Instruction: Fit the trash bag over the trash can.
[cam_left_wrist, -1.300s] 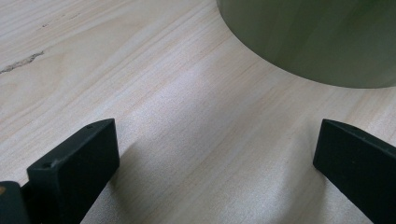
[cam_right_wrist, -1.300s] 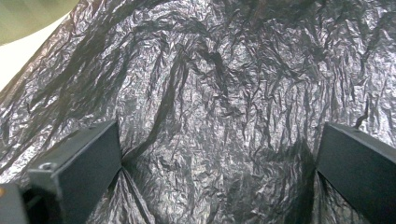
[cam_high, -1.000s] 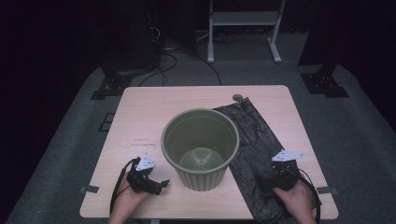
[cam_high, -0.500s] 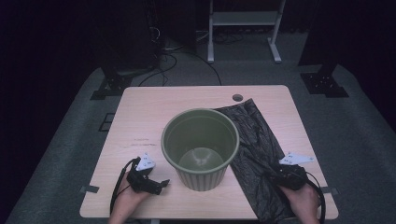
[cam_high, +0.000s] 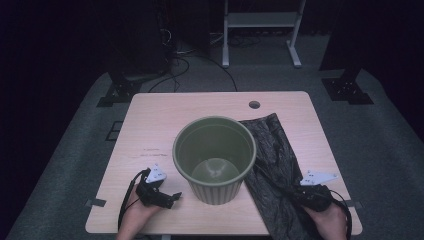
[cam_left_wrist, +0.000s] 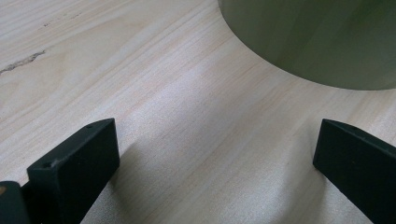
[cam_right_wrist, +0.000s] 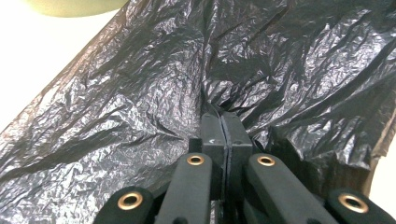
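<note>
Right tool (cam_right_wrist: 223, 122) clamped on bin bag (cam_right_wrist: 140, 93), pinch step.
Jaws just closed on a fold; left tool (cam_left_wrist: 215, 154) released, bin (cam_high: 214, 157) ahead. Next: lift bag clear of desk (cam_high: 200, 102).

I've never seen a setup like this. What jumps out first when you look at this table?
A big green plastic bin stands upright and empty in the middle of the wooden table. To its right lies a crumpled black bin bag, and the right gripper has just closed its fingers on a pinch of that plastic. The left gripper rests open on the bare wood beside the bin.
</note>
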